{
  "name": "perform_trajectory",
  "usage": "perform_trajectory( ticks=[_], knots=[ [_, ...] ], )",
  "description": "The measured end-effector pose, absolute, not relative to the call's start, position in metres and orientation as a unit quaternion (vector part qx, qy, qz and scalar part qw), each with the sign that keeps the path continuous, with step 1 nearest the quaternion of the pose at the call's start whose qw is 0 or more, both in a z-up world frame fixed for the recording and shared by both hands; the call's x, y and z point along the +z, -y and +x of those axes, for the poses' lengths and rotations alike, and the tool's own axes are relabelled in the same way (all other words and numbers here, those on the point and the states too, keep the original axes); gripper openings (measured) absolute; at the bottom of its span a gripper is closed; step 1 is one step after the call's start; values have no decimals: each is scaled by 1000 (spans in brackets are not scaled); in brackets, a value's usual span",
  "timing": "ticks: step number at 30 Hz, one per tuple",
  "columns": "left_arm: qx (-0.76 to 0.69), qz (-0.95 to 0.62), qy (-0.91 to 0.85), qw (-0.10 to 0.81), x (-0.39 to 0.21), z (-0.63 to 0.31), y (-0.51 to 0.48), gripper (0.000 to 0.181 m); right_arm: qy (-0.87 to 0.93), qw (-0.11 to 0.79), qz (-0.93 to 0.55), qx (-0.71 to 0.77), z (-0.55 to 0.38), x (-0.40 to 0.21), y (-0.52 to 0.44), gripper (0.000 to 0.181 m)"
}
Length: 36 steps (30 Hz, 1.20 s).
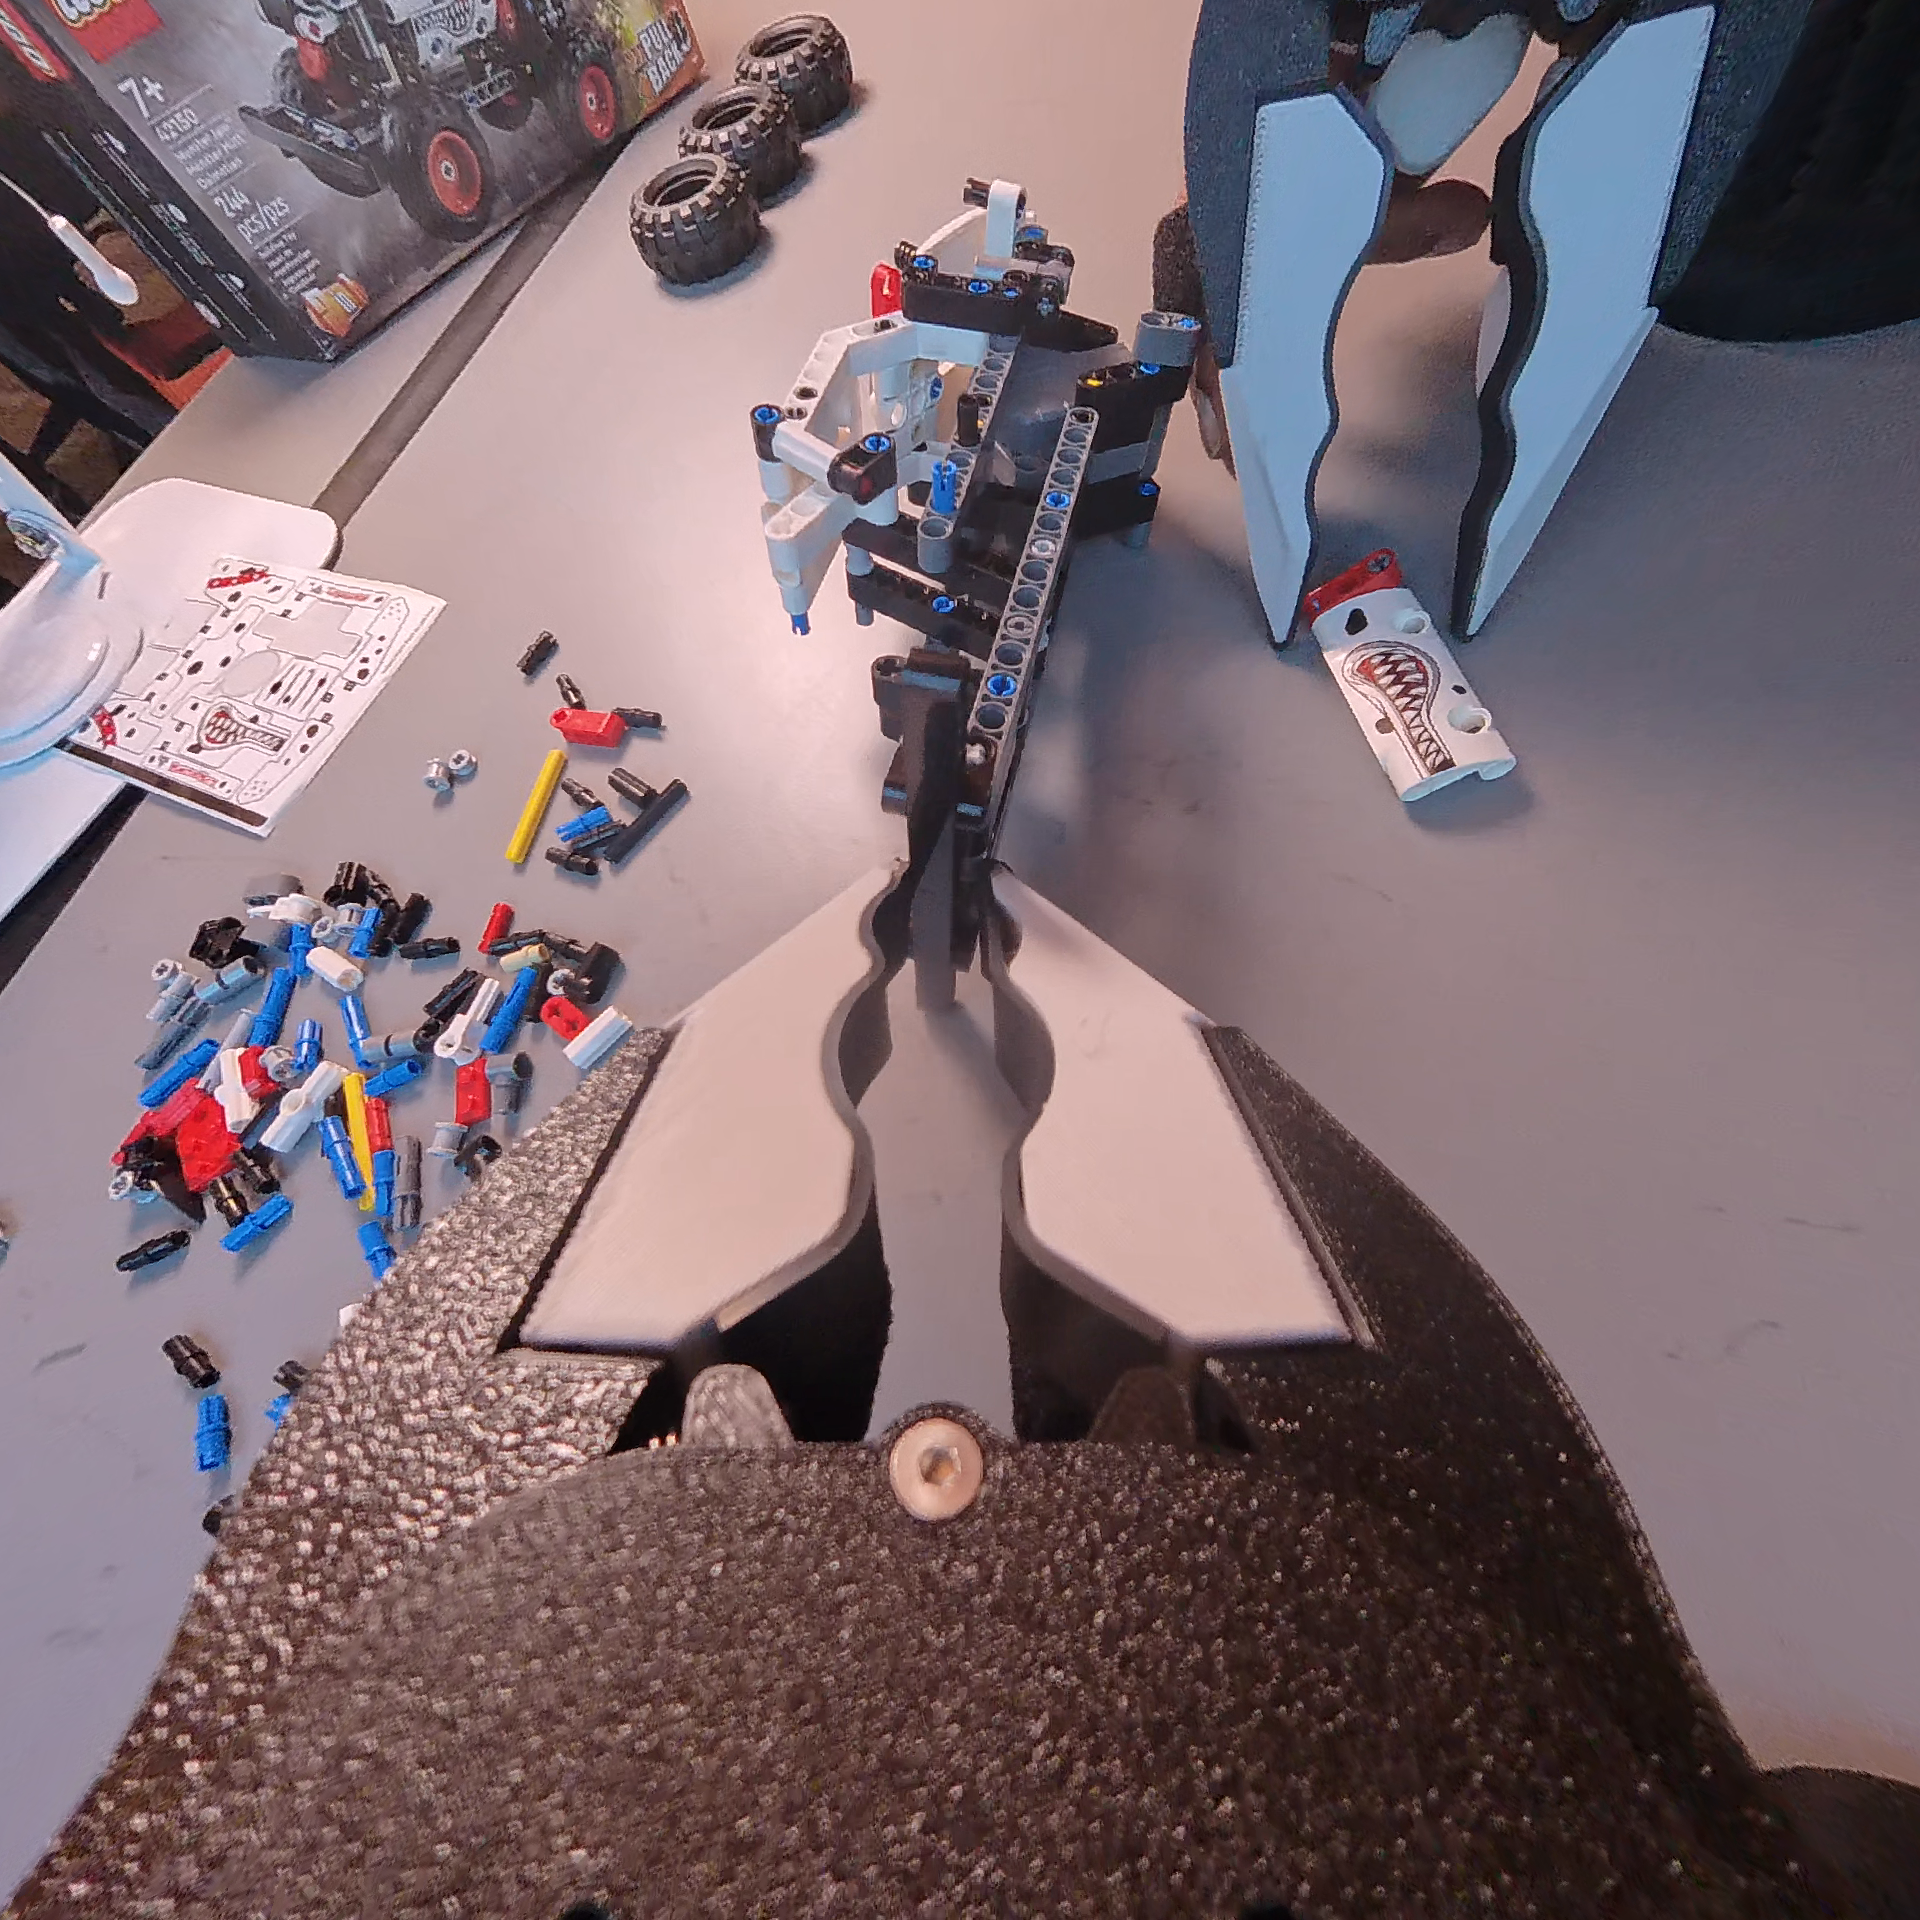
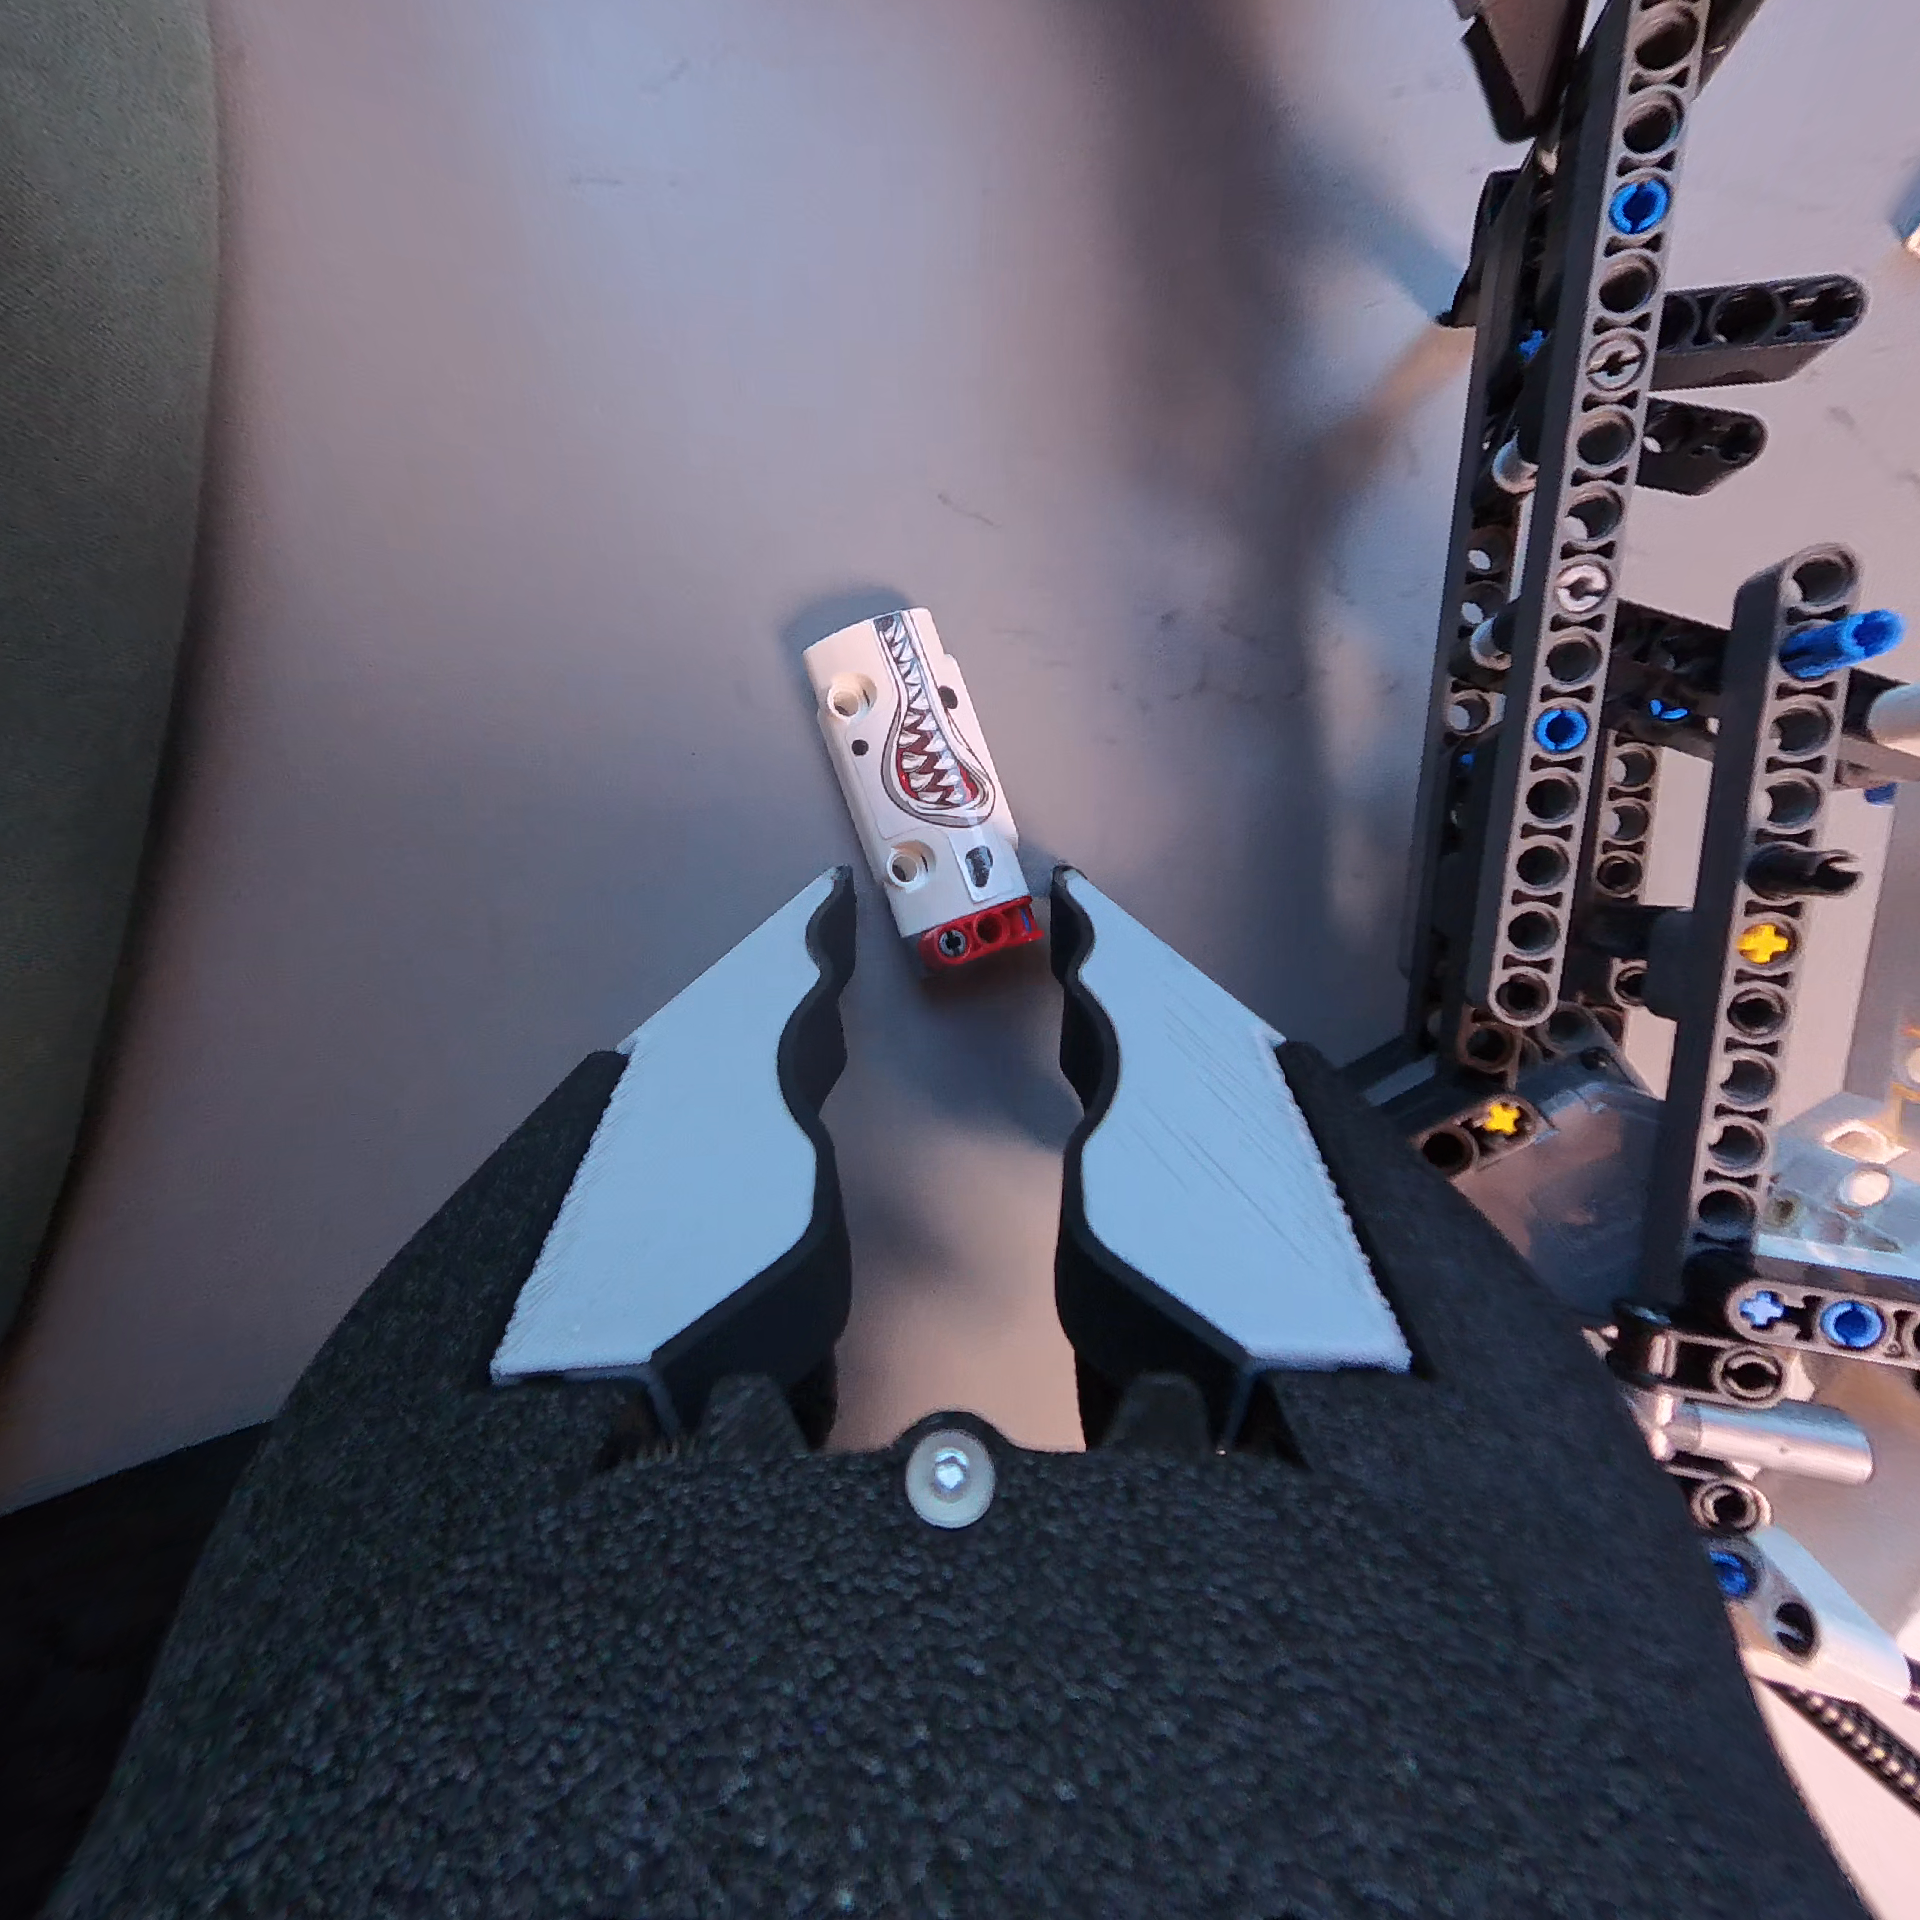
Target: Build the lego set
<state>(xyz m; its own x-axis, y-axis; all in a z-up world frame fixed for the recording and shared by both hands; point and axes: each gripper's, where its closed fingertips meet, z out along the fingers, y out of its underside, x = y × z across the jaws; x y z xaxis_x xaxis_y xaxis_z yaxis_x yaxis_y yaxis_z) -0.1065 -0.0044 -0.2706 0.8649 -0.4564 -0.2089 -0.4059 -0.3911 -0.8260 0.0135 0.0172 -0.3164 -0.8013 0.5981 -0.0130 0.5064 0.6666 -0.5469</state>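
Table: grey table (image 1: 1558, 1143), scuffed, with a dark seam running toward the far left.
Room: dim; a toy box (image 1: 343, 156) stands at the table's far left, three black tyres (image 1: 743, 145) beside it.
Loose parts: a heap of small pins and pieces (image 1: 343, 1060) and a sticker sheet (image 1: 260, 686) lie left.
Left gripper (image 1: 940, 914): closed on the near end of the half-built truck frame (image 1: 987, 468).
Right gripper (image 2: 951, 904): jaws apart, holding nothing, tips either side of the white panel's red end.
White panel (image 2: 914, 790): flat on the table, right of the frame.
Hidden: the box is cut off at the edge; the frame's right side runs out of the right wrist view.
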Motion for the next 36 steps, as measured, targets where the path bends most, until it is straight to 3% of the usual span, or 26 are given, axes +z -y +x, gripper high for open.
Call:
perform_trajectory(
  ticks=[8,17,29,36],
  knots=[
    [-10,-834,-249,492,-269,-118,5,9,906,94,-295,288,11,-316,-12,29],
    [-23,-833,-250,493,-271,-115,5,21,894,100,-288,329,15,-297,-14,28],
    [-23,-834,-243,495,-272,-117,3,9,800,287,-372,373,-24,-229,-77,28],
    [-32,-830,-243,501,-270,-115,4,21,792,295,-396,360,-34,-240,-84,28]
  ],
)
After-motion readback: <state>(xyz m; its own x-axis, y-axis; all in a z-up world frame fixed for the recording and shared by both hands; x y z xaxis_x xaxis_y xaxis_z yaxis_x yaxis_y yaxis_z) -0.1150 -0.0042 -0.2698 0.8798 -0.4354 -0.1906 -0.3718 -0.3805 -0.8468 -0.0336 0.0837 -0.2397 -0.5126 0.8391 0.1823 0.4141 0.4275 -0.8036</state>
